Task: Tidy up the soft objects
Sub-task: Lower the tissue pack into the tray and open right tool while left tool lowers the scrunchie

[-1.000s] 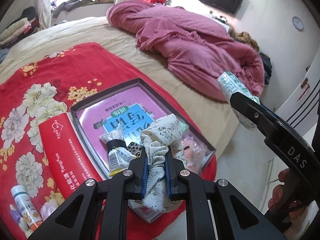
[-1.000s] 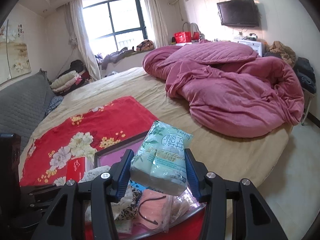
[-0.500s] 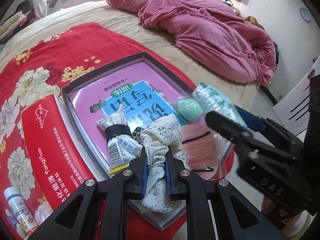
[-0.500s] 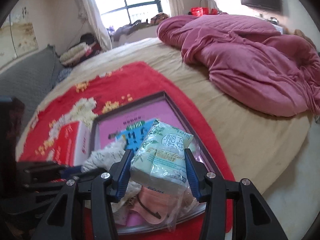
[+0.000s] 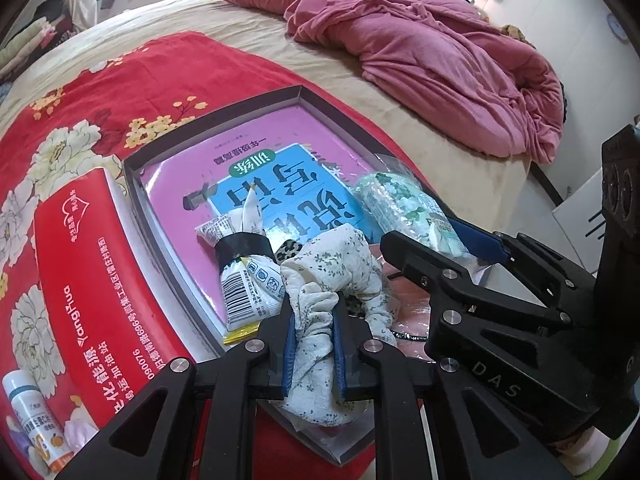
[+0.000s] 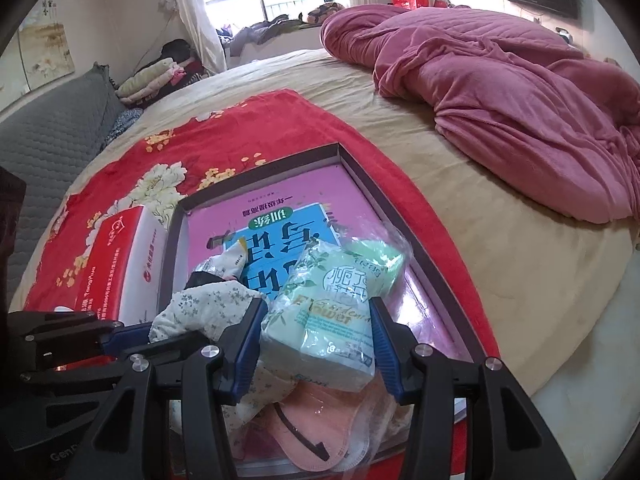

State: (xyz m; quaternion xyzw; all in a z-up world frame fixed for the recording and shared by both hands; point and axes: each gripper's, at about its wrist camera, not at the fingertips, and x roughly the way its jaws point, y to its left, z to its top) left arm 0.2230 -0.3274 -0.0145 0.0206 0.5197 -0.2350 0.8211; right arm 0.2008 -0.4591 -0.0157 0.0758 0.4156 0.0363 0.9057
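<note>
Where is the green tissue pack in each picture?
Left wrist view: the green tissue pack sits right of centre, clamped in the right gripper coming in from the right edge.
Right wrist view: it is at lower centre, between that gripper's blue pads.
Shared landmark: the tray with the purple and blue book lies under it in both.
</note>
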